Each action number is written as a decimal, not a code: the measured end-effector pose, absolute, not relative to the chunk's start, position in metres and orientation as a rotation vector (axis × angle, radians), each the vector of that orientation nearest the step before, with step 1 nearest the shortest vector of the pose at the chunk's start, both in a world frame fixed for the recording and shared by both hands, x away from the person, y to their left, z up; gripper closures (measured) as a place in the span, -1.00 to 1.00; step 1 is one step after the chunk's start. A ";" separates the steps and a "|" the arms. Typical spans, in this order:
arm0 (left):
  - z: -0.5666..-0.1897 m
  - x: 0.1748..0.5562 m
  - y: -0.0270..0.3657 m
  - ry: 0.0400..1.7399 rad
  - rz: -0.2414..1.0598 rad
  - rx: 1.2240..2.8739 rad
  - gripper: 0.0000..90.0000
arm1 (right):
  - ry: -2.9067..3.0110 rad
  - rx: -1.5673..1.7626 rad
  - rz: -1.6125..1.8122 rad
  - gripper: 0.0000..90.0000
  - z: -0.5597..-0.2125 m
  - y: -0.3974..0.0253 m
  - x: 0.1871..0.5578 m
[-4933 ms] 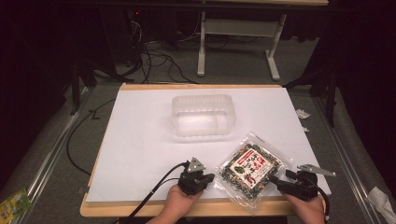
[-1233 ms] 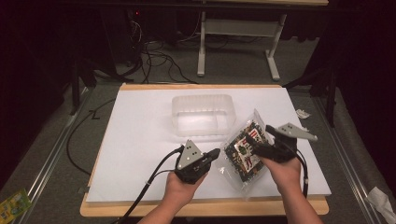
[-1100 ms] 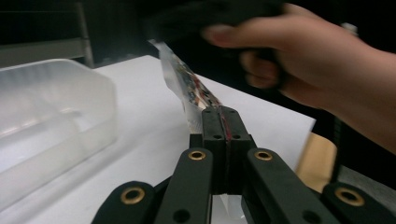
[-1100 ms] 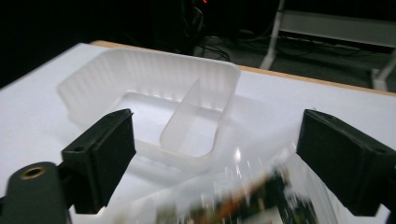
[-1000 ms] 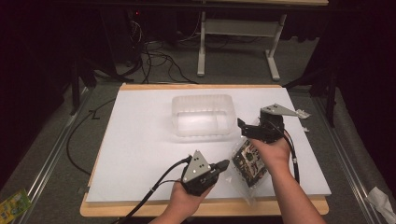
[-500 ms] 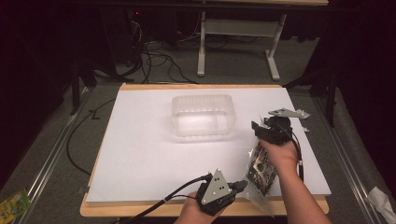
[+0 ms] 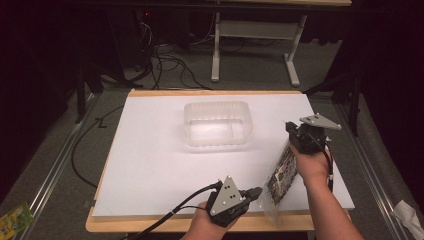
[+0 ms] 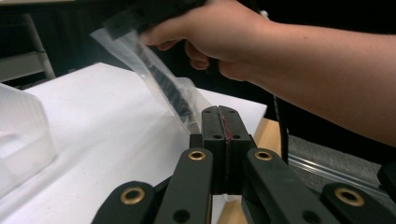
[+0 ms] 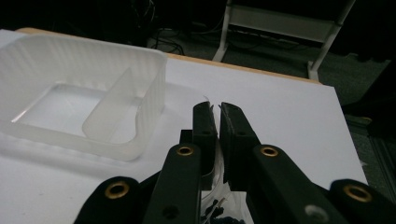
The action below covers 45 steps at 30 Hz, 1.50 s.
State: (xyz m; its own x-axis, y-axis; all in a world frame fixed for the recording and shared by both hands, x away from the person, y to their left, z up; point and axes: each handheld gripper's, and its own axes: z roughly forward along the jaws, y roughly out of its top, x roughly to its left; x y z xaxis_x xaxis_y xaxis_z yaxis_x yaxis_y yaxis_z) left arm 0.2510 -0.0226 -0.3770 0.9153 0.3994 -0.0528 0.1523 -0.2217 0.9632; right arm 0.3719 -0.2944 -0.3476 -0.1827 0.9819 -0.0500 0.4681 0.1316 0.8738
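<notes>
2 grippers are at work over my white board (image 7: 150,165), which lies on a wooden table (image 7: 210,92) in a dim room with cables and a white desk frame (image 7: 255,30) on the grey floor behind. Mid-board sits a clear plastic tray (image 7: 216,123), with 1 divider showing in the right gripper view, just left of the right gripper (image 9: 214,108). A small green packet (image 7: 15,218) lies on the floor at far left. My right hand (image 7: 311,165) is raised over the board's right side; its jaws pinch the top edge of the clear snack bag (image 7: 281,175), which hangs tilted. Near the front edge, the left gripper (image 7: 256,193) is clamped on the bag's lower corner.
</notes>
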 end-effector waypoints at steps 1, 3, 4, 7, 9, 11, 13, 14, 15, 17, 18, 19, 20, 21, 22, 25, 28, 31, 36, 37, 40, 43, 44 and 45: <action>-0.377 0.253 -0.022 0.416 0.238 1.797 1.00 | 1.731 1.405 0.993 0.94 -0.345 -0.296 0.371; -0.377 0.254 -0.022 0.416 0.233 1.798 1.00 | 1.727 1.399 0.996 0.94 -0.344 -0.296 0.372; -0.377 0.254 -0.023 0.416 0.227 1.796 1.00 | 1.722 1.397 1.001 0.94 -0.343 -0.296 0.371; -0.378 0.251 -0.027 0.413 0.186 1.780 1.00 | 1.715 1.381 1.043 0.95 -0.338 -0.295 0.373; -0.377 0.250 -0.030 0.407 0.184 1.780 1.00 | 1.713 1.386 1.059 0.95 -0.338 -0.295 0.374; -0.376 0.249 -0.030 0.402 0.185 1.785 1.00 | 1.711 1.390 1.083 0.96 -0.338 -0.295 0.374; -0.369 0.245 -0.028 0.372 0.228 1.789 1.00 | 1.713 1.371 1.104 0.97 -0.335 -0.293 0.374; -0.369 0.245 -0.028 0.372 0.228 1.789 1.00 | 1.713 1.371 1.104 0.97 -0.335 -0.293 0.374; -0.364 0.245 -0.023 0.362 0.269 1.795 1.00 | 1.711 1.361 1.135 0.97 -0.331 -0.291 0.374; -0.359 0.247 -0.016 0.371 0.295 1.788 1.00 | 1.706 1.346 1.152 0.98 -0.326 -0.288 0.376; -0.359 0.247 -0.016 0.371 0.295 1.788 1.00 | 1.706 1.346 1.152 0.98 -0.326 -0.288 0.376; -0.358 0.249 -0.012 0.378 0.303 1.787 1.00 | 1.701 1.344 1.161 0.98 -0.324 -0.286 0.377; -0.357 0.250 -0.009 0.387 0.312 1.785 1.00 | 1.695 1.327 1.175 0.98 -0.320 -0.282 0.379; -0.360 0.253 -0.005 0.403 0.320 1.792 1.00 | 1.694 1.319 1.185 0.98 -0.319 -0.281 0.380; -0.360 0.253 -0.005 0.403 0.320 1.792 1.00 | 1.697 1.320 1.184 0.98 -0.319 -0.280 0.382; -0.373 0.256 -0.009 0.430 0.271 1.793 1.00 | 1.707 1.345 1.174 0.98 -0.327 -0.281 0.385; -0.375 0.257 -0.015 0.436 0.244 1.787 1.00 | 1.695 1.384 1.169 0.98 -0.336 -0.289 0.385; -0.377 0.256 -0.027 0.422 0.213 1.786 1.00 | 1.687 1.410 1.176 0.96 -0.341 -0.300 0.382; -0.382 0.256 -0.041 0.436 0.149 1.773 1.00 | 1.683 1.482 1.201 0.56 -0.349 -0.322 0.376; -0.384 0.256 -0.044 0.436 0.136 1.772 1.00 | 1.683 1.494 1.201 0.46 -0.351 -0.325 0.373; -0.386 0.254 -0.051 0.431 0.120 1.775 1.00 | 1.683 1.509 1.193 0.24 -0.355 -0.332 0.364; -0.392 0.249 -0.067 0.407 0.095 1.799 1.00 | 1.673 1.554 1.191 0.00 -0.361 -0.339 0.353; -0.392 0.249 -0.067 0.407 0.095 1.799 1.00 | 1.673 1.554 1.191 0.00 -0.361 -0.339 0.353; -0.395 0.247 -0.074 0.399 0.087 1.806 1.00 | 1.659 1.600 1.206 -0.15 -0.367 -0.346 0.346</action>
